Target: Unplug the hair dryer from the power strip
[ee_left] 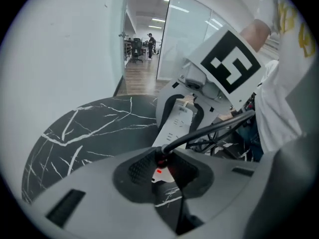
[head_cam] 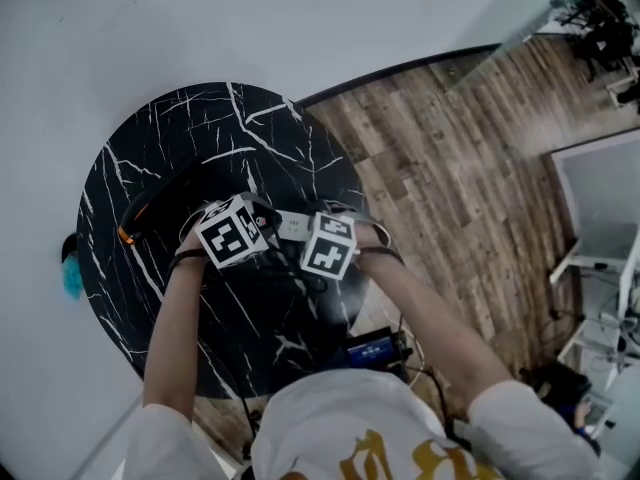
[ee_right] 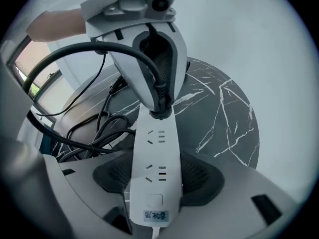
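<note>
Both grippers were loaded. My left gripper [ee_left: 160, 166] was clamped on the black plug [ee_right: 160, 111], which looked seated in the end socket of the white power strip [ee_right: 153, 153]. My right gripper [ee_right: 152, 185] pinched the strip across its width near the switch end, over the marble table [head_cam: 200, 128]. The hair dryer [head_cam: 135, 223] lay toward the table's left edge. I judged the plug rigid and tight in its socket, and the strip light with slick sides. Hold the plug body, not the springy cable [ee_right: 94, 49].
</note>
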A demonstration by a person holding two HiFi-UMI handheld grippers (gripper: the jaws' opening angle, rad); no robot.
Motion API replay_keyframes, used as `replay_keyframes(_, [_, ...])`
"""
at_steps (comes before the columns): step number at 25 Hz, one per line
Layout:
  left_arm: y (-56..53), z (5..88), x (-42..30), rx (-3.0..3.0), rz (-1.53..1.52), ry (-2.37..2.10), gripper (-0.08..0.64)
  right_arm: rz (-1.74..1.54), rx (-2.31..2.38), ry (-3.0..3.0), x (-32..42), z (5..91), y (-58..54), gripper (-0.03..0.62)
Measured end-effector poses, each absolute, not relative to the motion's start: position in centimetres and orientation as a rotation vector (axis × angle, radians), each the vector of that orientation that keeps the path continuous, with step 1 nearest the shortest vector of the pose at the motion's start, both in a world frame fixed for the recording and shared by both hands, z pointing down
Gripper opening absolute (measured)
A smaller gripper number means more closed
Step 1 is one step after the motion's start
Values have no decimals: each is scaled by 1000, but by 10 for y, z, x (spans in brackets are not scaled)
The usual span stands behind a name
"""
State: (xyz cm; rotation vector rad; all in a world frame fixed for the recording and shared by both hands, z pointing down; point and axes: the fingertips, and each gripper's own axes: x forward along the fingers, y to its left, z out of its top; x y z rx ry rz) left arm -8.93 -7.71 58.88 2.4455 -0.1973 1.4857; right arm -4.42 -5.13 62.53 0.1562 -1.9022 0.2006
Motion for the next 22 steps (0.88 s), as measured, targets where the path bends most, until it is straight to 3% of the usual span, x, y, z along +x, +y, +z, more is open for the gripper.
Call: replay_keyframes(22, [-73, 590, -90, 2460, 1631, -244, 58, 223, 180, -1906, -45, 626, -51, 267])
